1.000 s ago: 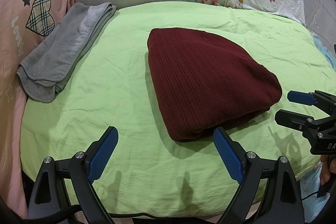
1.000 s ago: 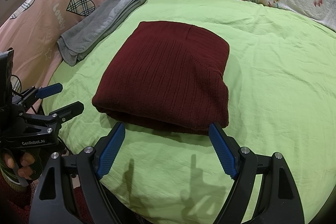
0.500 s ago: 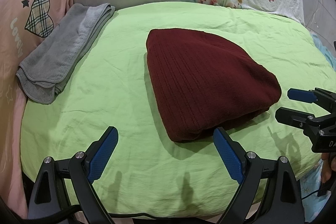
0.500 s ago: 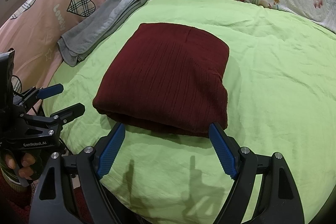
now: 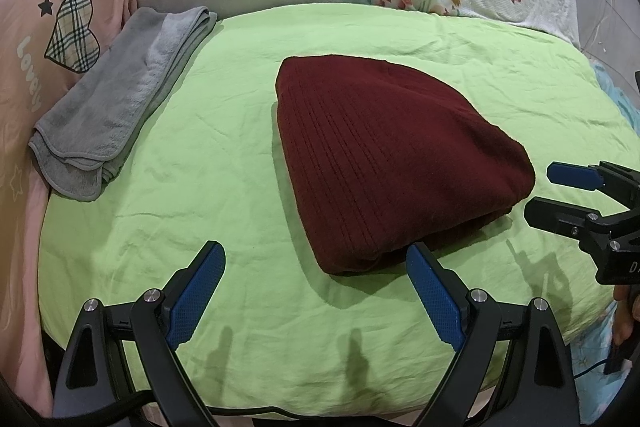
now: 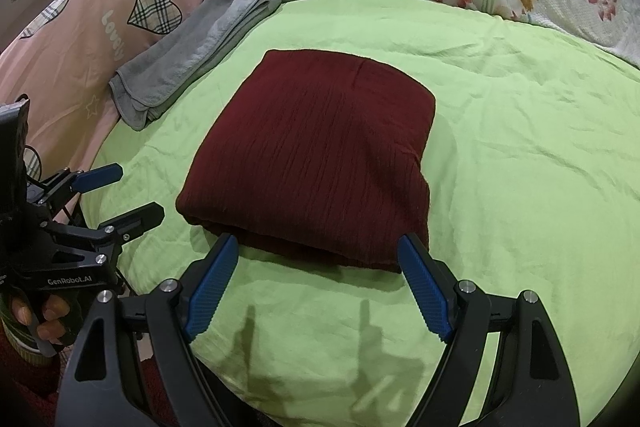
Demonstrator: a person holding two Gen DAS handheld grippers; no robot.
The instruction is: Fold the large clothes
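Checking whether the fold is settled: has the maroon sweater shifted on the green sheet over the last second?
No. The maroon sweater lies in the same spot beside the grey towel.

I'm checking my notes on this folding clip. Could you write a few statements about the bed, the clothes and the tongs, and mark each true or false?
1. The maroon knit garment lies folded on the green sheet. True.
2. The right tongs clamp the garment's edge. False: they are open, gripping nothing.
3. A folded grey towel lies beside the pink heart-print bedding. True.
4. The left tongs hold the towel. False: they are open and empty.
5. The towel lies on top of the garment. False: the two lie apart.
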